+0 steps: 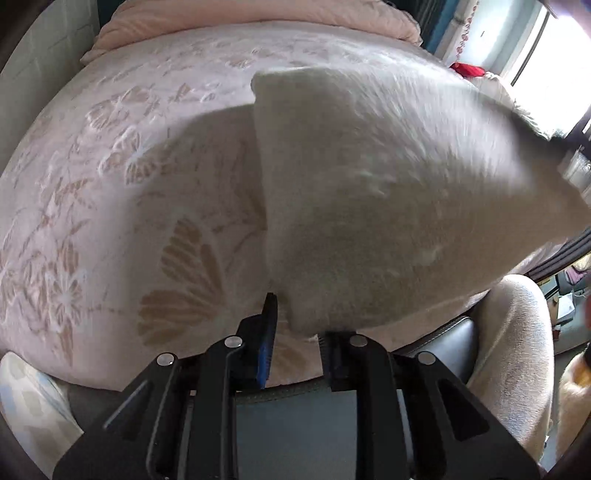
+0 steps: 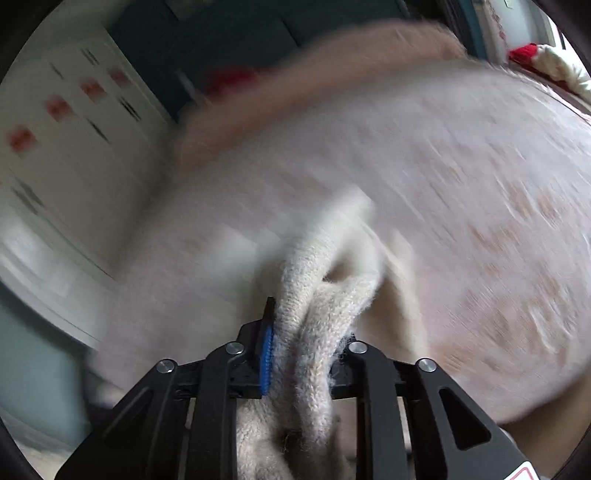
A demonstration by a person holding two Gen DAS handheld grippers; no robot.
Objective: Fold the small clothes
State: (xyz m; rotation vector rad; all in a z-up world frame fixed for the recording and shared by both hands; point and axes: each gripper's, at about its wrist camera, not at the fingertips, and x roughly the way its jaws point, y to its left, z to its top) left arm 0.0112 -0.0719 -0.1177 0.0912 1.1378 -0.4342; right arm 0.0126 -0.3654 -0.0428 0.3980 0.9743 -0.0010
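A cream knitted garment [image 1: 388, 184] hangs stretched in the air above the bed, running from my left gripper up to the right. My left gripper [image 1: 299, 325] stands part open; the garment's lower corner lies against its right finger, with a gap beside the left finger [image 1: 267, 347]. In the right wrist view my right gripper [image 2: 303, 343] is shut on a bunched fold of the same knit [image 2: 317, 295]. That view is blurred by motion.
The bed [image 1: 110, 184] has a pink floral cover, with a folded pink quilt [image 1: 258, 14] at its far end. A red item [image 1: 467, 69] lies by the window at the right. A white cupboard [image 2: 66, 155] stands left of the bed. A person's leg [image 1: 513, 350] is at the lower right.
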